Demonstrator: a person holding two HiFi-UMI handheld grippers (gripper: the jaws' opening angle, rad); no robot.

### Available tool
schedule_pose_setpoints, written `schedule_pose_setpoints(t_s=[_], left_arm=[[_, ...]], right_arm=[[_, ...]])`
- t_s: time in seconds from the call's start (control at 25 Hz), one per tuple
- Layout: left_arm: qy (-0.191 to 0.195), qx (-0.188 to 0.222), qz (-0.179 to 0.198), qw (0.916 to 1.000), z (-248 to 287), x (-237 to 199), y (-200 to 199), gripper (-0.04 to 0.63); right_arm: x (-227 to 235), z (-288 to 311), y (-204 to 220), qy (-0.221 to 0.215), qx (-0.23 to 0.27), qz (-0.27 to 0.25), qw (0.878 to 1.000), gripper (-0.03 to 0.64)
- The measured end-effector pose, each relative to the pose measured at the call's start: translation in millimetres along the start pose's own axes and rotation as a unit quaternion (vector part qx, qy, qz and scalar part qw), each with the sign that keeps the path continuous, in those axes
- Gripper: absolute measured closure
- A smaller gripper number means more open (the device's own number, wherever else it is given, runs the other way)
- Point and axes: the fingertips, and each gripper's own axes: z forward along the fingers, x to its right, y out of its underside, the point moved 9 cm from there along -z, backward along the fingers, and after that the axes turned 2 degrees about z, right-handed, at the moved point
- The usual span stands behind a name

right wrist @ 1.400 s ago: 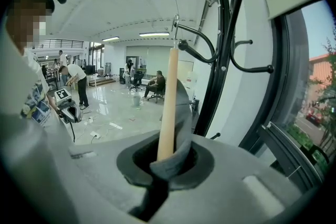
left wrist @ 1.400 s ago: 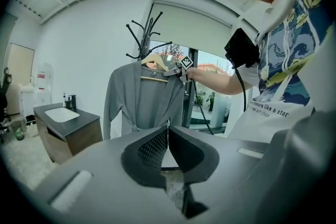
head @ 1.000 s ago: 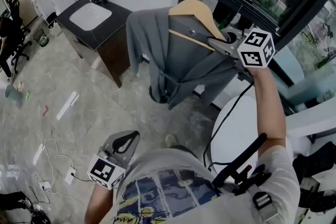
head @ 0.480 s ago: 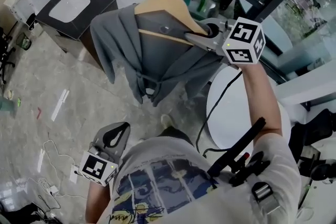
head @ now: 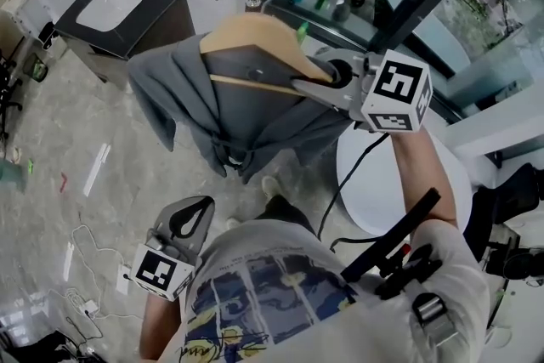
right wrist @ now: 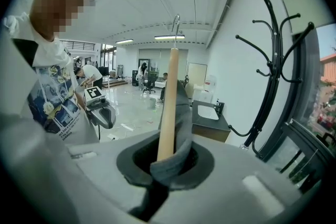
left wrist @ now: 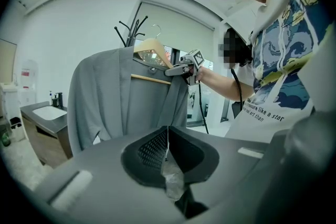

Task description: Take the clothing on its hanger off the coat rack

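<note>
Pinching the stiff hanger (head: pixel 255 34) by its end through soft, light-looking clothing (head: pixel 246 123), the right gripper (head: pixel 299 86) is gripping sensibly; the left gripper (head: pixel 194 224) is idling closed, empty.

The hanger (head: pixel 263 34) is smooth pale wood; the garment (head: pixel 255 119) is matt grey cloth; the floor (head: pixel 93 132) is glossy stone.

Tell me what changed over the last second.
The right gripper carried the hanger and grey jacket leftward in the head view, though the camera shifted too. Unchanged: right gripper shut on the hanger, left gripper shut, empty and held low.
</note>
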Motion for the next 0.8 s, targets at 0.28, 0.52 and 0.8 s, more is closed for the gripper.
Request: schedule_pose_setpoints(t_s=[0.28, 0.52, 0.8], left_arm=[[0.006, 0.009, -0.001, 0.9999, -10, 4, 7, 0.583], [0.005, 0.006, -0.003, 1.0000, -20, 3, 15, 0.584], [0.004, 0.012, -0.002, 0.9999, -25, 1, 15, 0.584]], right_arm=[[-33, 2, 1, -0.002, 0.001, -0.006, 1.000, 0.609], [-60, 5, -5, -0.004, -0.001, -0.025, 1.000, 0.608], [-74, 9, -7, -0.012, -0.005, -0.026, 1.000, 0.607]])
